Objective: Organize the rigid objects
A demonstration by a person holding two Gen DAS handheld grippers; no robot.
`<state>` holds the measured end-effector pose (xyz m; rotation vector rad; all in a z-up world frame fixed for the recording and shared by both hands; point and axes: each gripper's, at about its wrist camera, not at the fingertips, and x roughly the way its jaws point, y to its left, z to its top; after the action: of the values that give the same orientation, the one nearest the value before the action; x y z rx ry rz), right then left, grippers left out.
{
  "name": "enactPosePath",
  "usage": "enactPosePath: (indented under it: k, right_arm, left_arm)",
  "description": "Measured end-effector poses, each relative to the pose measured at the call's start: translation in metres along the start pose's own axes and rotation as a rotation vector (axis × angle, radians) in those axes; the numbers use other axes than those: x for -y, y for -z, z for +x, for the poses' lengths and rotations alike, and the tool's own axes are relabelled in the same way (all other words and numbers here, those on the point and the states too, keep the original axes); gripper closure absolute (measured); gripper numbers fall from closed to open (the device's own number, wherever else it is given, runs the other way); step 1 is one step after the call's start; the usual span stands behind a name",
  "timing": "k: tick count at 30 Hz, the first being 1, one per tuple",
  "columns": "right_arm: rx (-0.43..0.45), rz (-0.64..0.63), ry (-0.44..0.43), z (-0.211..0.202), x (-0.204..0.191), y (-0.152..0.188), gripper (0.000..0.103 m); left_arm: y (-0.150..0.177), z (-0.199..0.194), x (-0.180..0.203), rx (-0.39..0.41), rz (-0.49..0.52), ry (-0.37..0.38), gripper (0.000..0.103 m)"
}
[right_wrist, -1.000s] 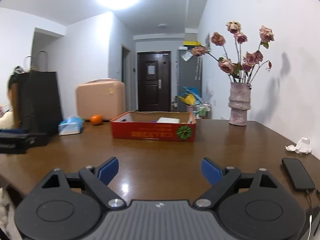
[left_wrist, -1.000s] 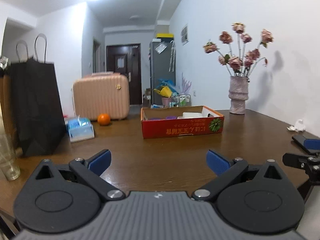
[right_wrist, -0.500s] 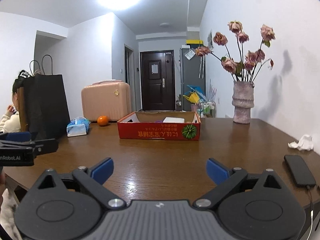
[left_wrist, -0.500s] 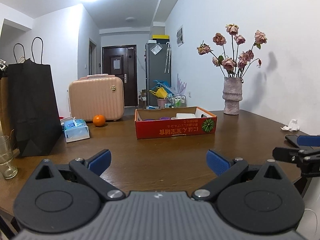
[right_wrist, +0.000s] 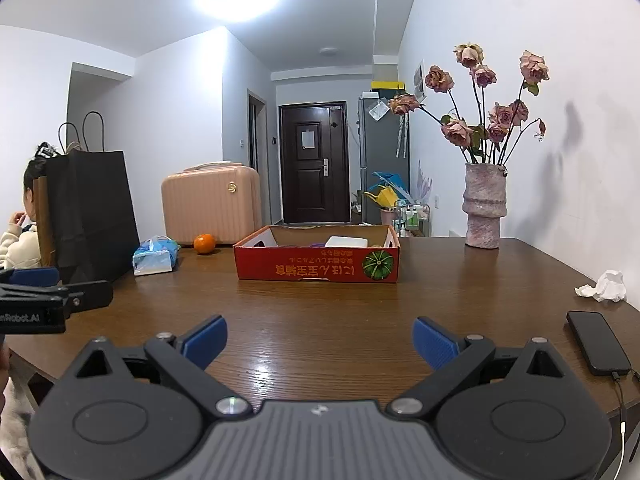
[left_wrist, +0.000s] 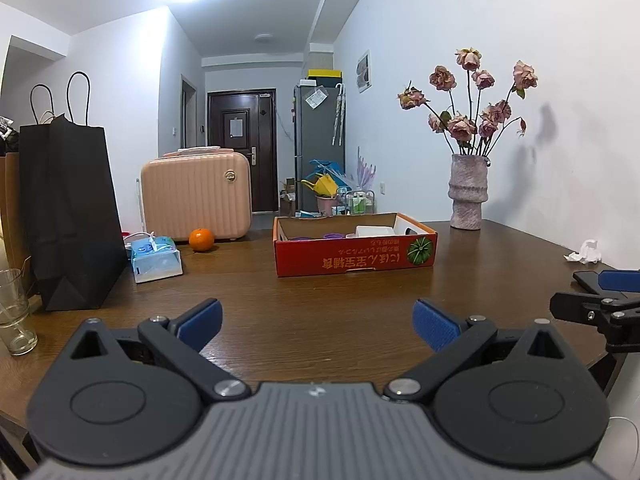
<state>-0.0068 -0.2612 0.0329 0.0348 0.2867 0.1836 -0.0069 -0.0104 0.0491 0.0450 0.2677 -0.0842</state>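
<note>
A red cardboard box (left_wrist: 354,256) (right_wrist: 316,266) stands mid-table with a white container (left_wrist: 372,231) and purple items inside. An orange (left_wrist: 201,239) (right_wrist: 204,243) lies left of it. My left gripper (left_wrist: 318,322) is open and empty above the table's near edge, well short of the box. My right gripper (right_wrist: 320,338) is open and empty, also near the front edge. Each gripper shows at the other view's side: the right one (left_wrist: 592,300), the left one (right_wrist: 52,298).
A black paper bag (left_wrist: 70,216), tissue pack (left_wrist: 156,260), pink case (left_wrist: 196,196) and glass (left_wrist: 14,312) stand at left. A vase of dried roses (right_wrist: 482,204), crumpled tissue (right_wrist: 604,286) and a phone (right_wrist: 598,342) are at right. A person (right_wrist: 18,236) sits far left.
Both grippers have pulled back slightly and steadied; the box looks a little farther away. Both stay open and empty.
</note>
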Motion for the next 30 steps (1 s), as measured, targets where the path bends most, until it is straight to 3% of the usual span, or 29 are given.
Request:
enactPosePath:
  k: [30]
  right_arm:
    - [0.002,-0.008,-0.002,-0.0007,-0.0008,0.0001,0.002]
  left_arm:
    - [-0.0004,0.0006,-0.0014,-0.003,-0.003,0.002,0.0]
